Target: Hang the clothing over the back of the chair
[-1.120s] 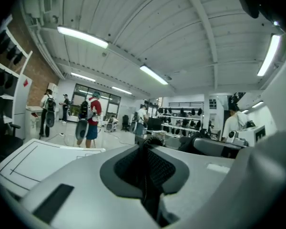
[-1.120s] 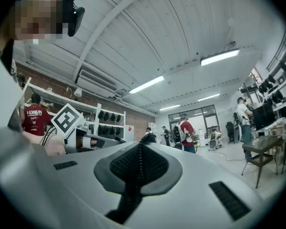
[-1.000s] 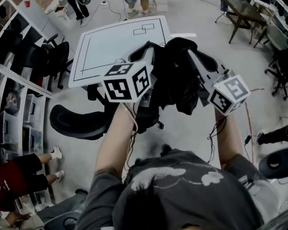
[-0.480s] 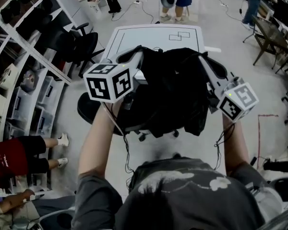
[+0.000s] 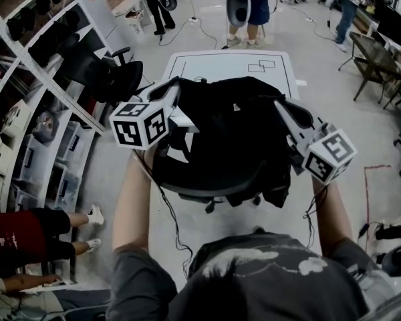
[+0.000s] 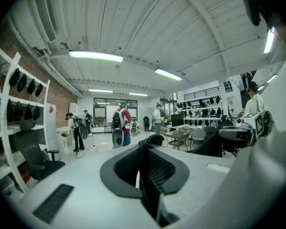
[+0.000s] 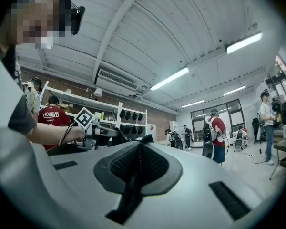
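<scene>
- A person, seen from above, reaches forward with a gripper in each hand.
- The left gripper (image 5: 175,85) is clamped on one upper edge of a black garment (image 5: 234,132). Its own view shows the jaws together with dark cloth pinched between them.
- The right gripper (image 5: 279,107) is likewise closed on the garment's other edge.
- The garment hangs spread between both grippers, over a black office chair (image 5: 187,186). It may touch the chair back, but black on black hides this.
- A white table (image 5: 207,69) stands just beyond the chair.

Two grippers (image 5: 174,85) (image 5: 279,105), one garment (image 5: 234,132), one chair (image 5: 194,191), one table (image 5: 227,65)
</scene>
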The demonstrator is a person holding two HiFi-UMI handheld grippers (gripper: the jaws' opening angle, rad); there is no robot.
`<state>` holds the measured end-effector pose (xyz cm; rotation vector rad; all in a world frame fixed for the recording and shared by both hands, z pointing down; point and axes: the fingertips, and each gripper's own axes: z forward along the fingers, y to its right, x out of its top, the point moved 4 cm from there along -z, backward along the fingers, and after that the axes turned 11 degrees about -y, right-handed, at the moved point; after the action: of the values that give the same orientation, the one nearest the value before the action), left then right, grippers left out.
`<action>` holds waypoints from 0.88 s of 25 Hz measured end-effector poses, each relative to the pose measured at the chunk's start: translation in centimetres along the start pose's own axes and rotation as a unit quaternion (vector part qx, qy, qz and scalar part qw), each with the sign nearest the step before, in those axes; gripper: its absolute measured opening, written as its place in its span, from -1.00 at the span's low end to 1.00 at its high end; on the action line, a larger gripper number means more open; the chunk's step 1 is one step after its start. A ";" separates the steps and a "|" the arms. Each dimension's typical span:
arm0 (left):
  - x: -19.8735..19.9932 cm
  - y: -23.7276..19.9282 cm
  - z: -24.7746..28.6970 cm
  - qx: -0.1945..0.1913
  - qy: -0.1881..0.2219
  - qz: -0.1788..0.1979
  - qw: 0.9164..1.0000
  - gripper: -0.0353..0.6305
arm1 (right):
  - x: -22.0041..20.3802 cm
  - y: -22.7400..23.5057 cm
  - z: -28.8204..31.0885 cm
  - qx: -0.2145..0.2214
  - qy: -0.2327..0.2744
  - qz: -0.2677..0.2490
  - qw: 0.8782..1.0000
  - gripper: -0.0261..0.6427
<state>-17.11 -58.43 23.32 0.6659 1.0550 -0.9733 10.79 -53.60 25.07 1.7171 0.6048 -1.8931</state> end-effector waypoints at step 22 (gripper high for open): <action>-4.9 -5.2 -14.4 -0.082 0.134 0.043 0.987 -0.86 | 0.6 -11.2 -5.4 -0.206 0.038 -0.038 0.977 -0.94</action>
<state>-28.44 -47.05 22.47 0.7123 1.3165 -0.7246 7.77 -41.53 23.79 1.5144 1.0252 -1.6123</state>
